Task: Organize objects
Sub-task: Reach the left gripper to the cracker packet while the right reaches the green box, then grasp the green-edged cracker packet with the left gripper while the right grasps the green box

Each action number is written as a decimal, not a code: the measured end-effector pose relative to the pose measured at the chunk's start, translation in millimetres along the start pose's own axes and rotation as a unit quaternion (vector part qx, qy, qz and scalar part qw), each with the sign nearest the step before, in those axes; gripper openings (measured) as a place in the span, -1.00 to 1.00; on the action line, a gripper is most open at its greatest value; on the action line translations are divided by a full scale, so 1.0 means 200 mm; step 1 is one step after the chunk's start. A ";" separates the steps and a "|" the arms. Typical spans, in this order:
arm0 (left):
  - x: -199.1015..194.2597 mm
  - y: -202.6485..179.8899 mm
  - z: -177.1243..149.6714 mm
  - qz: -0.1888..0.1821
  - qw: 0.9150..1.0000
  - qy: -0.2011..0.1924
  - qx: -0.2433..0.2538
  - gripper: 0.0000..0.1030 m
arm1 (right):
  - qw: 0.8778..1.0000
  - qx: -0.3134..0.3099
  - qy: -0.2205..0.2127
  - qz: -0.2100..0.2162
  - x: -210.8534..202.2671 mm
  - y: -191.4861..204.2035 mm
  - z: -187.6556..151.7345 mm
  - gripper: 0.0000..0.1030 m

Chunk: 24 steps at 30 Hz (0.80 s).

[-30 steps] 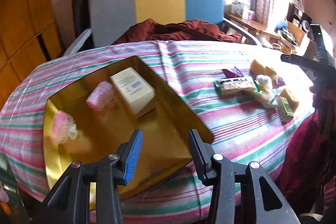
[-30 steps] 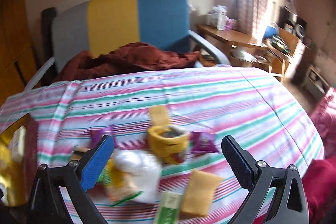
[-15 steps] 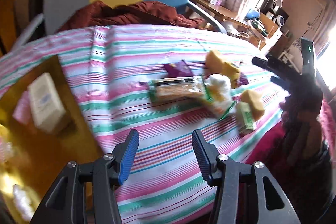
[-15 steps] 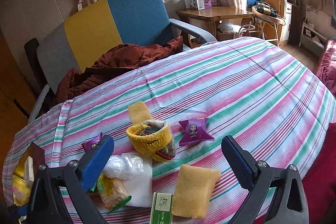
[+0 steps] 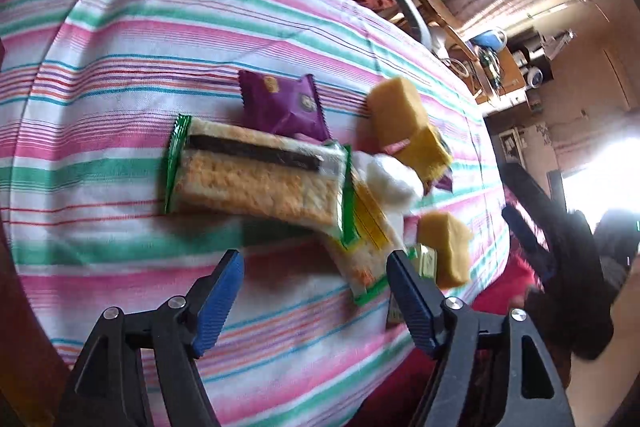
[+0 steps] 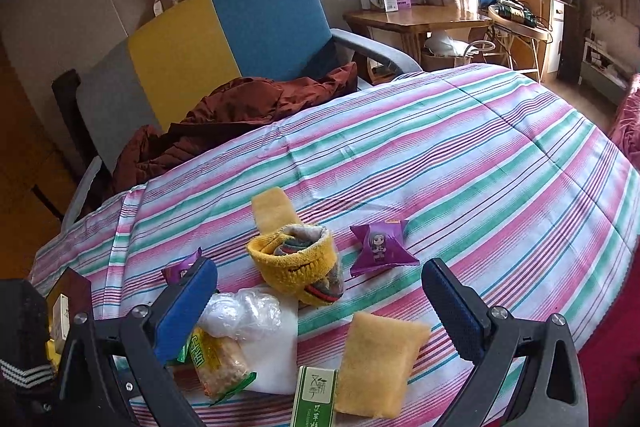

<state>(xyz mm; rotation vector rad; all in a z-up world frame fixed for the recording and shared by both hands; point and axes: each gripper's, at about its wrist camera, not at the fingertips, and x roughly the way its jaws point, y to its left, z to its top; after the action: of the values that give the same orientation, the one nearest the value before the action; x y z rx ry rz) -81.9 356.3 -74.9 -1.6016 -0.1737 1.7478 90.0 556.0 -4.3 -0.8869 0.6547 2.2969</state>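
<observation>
On the striped cloth [image 5: 120,39] the left gripper [image 5: 316,291] hangs with its jaws spread and nothing between them. The long cracker packet [image 5: 256,175] lies just ahead of it, above the gap in the left wrist view. Its long side runs from left to right, across the line of the fingers, so I judge the jaws must either close over the short width or turn first. Behind the packet lies a purple sachet [image 5: 280,103], partly overlapped by it. To the right is a yellow sock [image 5: 404,119], then a white plastic bag [image 5: 392,179], a second cracker packet [image 5: 368,247] and a yellow sponge [image 5: 444,251]. A dark band runs along the long packet, but the writing on it is too blurred to read.

The right gripper [image 6: 320,303] is also open wide and holds nothing. It points at the same heap from the other side. In its view, from left to right, are the small cracker packet [image 6: 220,367] with yellow printing that I cannot read, the white bag [image 6: 252,323], the rolled sock [image 6: 296,263], a green box [image 6: 316,399] with Chinese characters, the sponge [image 6: 376,363] and a second purple sachet [image 6: 380,247] with a cartoon figure. The left gripper seems nearer to the long packet, the right one to the sponge and the box.
</observation>
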 end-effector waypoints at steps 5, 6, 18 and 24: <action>-0.03 0.13 0.15 0.013 0.997 -0.048 -0.051 0.48 | 1.000 0.005 0.010 0.002 0.02 -0.01 0.00 0.99; -0.06 0.15 0.17 0.019 0.996 -0.062 -0.057 0.48 | 1.000 0.005 0.011 0.002 0.02 -0.01 0.00 0.99; 0.02 0.12 0.17 0.073 0.995 -0.022 -0.057 0.49 | 1.000 0.010 0.015 0.010 0.03 -0.01 -0.01 0.99; 0.09 0.06 0.25 0.104 0.992 -0.027 -0.065 0.50 | 1.000 0.009 0.018 0.016 0.03 -0.01 -0.01 0.99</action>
<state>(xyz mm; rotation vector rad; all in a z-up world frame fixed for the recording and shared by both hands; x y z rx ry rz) -130.8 376.8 -85.2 -1.7183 -0.1551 1.9747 87.9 558.4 -9.7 -0.9180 0.7078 2.3047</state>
